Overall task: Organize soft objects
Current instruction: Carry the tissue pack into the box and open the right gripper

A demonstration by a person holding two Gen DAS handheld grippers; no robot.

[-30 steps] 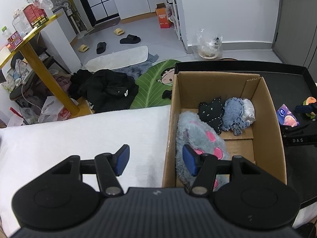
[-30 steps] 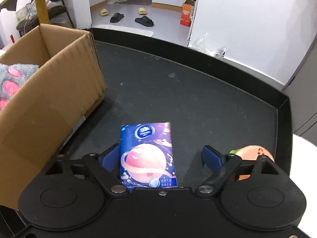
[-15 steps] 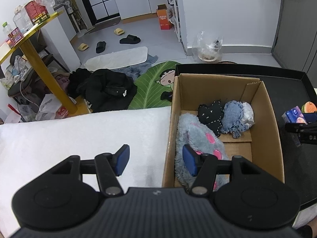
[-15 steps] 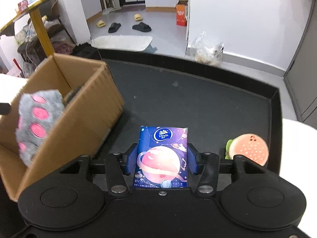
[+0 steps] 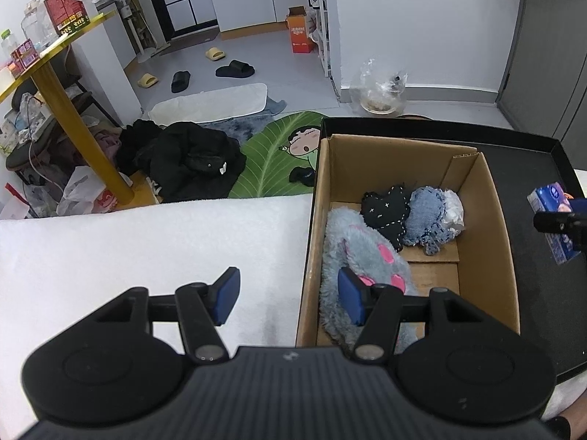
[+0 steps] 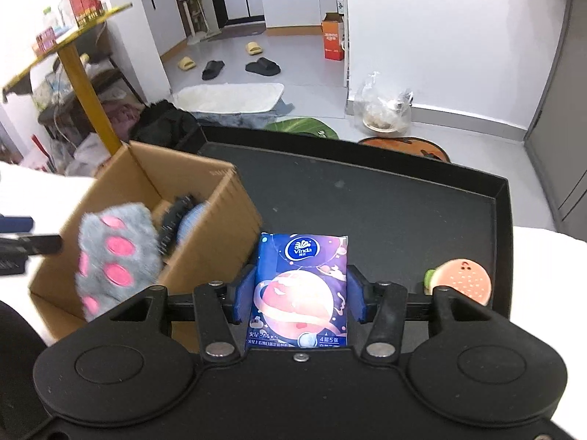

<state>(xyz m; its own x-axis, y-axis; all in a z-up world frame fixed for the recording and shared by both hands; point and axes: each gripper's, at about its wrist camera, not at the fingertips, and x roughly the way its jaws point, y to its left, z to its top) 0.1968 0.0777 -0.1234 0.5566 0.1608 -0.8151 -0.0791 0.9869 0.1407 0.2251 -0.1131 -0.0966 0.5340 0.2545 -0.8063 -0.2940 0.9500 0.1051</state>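
Note:
My right gripper (image 6: 299,299) is shut on a blue tissue pack (image 6: 301,289) with a planet print, held above the black tray (image 6: 367,198). The same tissue pack (image 5: 552,207) shows at the right edge of the left wrist view. A cardboard box (image 5: 491,227) holds a grey plush paw with pink pads (image 5: 352,245), a black stitched pouch (image 5: 385,209) and a denim piece (image 5: 425,216). My left gripper (image 5: 288,295) stands open over the box's left wall with nothing between its fingers. A burger-shaped toy (image 6: 462,280) lies on the tray at right.
The white padded surface (image 5: 128,249) lies left of the box. The tray's raised rim (image 6: 502,242) bounds the right side. Beyond are a floor with clothes, slippers, a green leaf mat (image 5: 271,154) and a yellow-legged table (image 5: 73,110).
My right gripper closed on the tissue pack and lifted it off the tray, so the box and burger toy now look farther below. The left gripper stayed put.

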